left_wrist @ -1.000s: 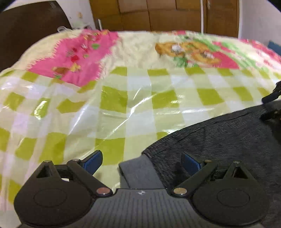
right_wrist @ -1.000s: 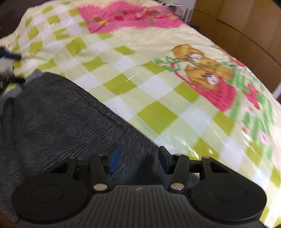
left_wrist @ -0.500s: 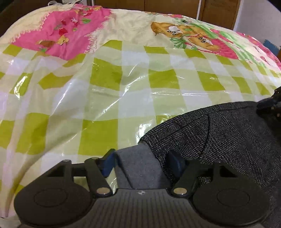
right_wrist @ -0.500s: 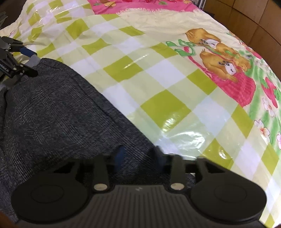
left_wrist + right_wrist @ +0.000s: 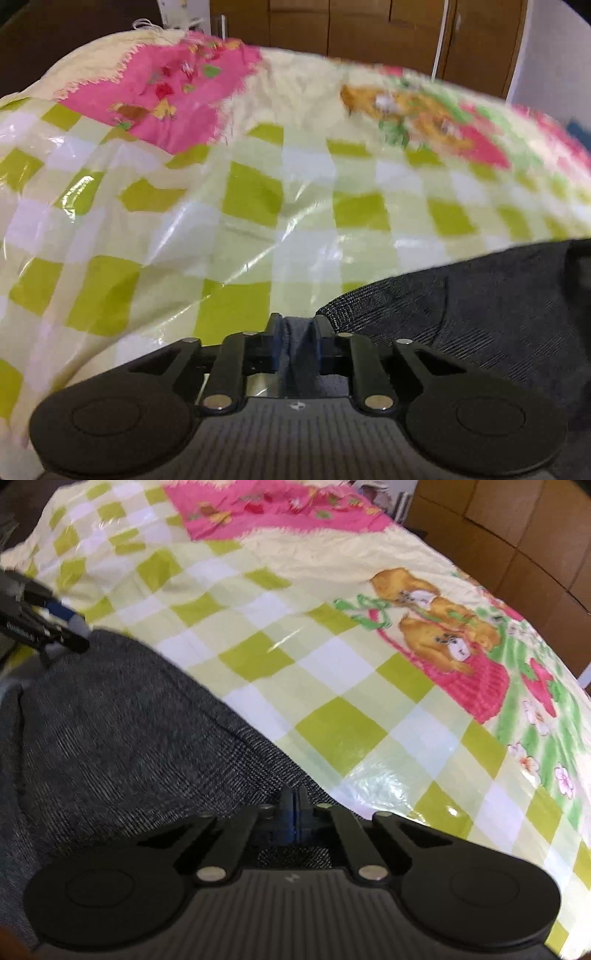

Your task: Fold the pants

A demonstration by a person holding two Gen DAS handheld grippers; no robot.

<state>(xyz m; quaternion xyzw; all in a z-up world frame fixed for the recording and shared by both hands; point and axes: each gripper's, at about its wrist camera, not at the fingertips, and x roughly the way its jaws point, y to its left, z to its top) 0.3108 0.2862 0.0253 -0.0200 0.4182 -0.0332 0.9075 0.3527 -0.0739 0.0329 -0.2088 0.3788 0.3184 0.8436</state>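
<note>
At the bottom centre of each wrist view my jaws are pinched on dark cloth: the left gripper (image 5: 298, 341) holds a bunched fold, the right gripper (image 5: 294, 818) a thin edge. The pants (image 5: 110, 731) spread leftward from my right gripper to the left one, at the frame's upper left. That held edge is the long axis; both hands share it. Beyond lies the checked cover (image 5: 258, 206).
</note>
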